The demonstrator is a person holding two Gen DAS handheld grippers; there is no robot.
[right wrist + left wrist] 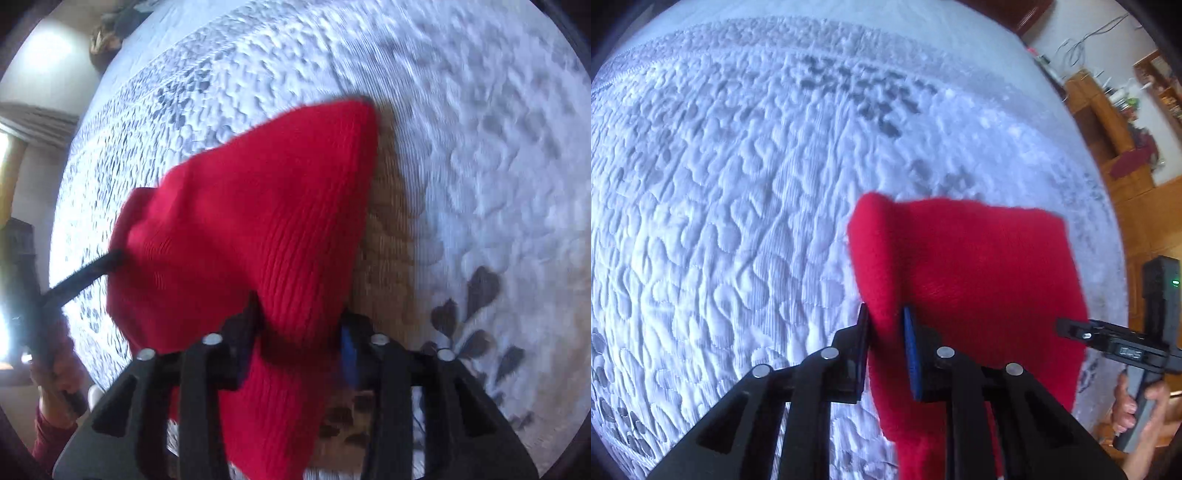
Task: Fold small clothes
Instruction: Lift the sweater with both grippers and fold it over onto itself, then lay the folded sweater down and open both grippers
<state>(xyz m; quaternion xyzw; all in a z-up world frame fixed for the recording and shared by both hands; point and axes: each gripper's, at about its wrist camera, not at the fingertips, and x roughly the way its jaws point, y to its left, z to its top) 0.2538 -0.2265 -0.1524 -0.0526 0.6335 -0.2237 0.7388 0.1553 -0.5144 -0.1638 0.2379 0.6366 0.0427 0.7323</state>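
Note:
A small red knitted garment (967, 266) hangs lifted above a white quilted bedspread (720, 184). My left gripper (886, 317) is shut on its left edge, cloth bunched between the fingers. My right gripper (301, 314) is shut on the garment (266, 206) at its other edge. In the left wrist view the right gripper (1071, 328) reaches the garment's right edge. In the right wrist view the left gripper (114, 258) holds the far left corner. The garment's lower part hangs behind the fingers.
The bedspread (461, 147) has grey leaf prints (480, 288) near the right. Wooden furniture (1108, 122) and a wall stand beyond the bed's right edge. A person's hand (1137, 406) holds the right gripper's handle.

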